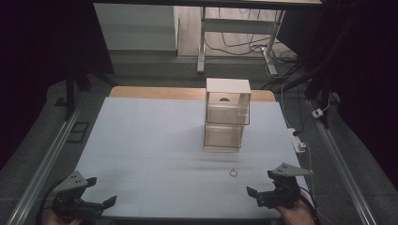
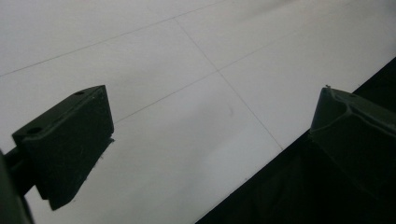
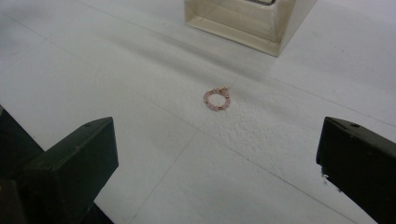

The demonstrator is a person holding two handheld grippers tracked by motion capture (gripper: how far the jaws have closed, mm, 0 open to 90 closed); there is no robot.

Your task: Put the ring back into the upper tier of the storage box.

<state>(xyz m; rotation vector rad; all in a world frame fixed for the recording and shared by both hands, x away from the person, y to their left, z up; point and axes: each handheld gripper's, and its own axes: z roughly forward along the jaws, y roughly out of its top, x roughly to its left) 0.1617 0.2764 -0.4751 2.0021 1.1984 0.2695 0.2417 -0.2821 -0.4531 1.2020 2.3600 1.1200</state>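
My left gripper (image 1: 96,191) is at the near left corner of the table (image 1: 155,140). Its fingers (image 2: 65,142) are wide open and hold nothing. Under them I see white paper with thin lines, and the dark edge of the table just beside one finger.

My right gripper (image 1: 264,183) is at the near right corner. Its fingers (image 3: 70,163) are wide open too, and they hold nothing.

A little way past my right gripper lies a small bead ring (image 1: 233,173). It lies flat on the white paper, by itself, touching nothing. In the right gripper view the bead ring (image 3: 217,98) has pink beads with a few gold ones, and it sits ahead of my open fingers, between them but farther off.

Farther back stands a clear plastic box (image 1: 224,137) with another clear box (image 1: 228,101) stacked on top of it. The top one has a white lid. The ring is near the bottom box, in front of it, but apart from it.
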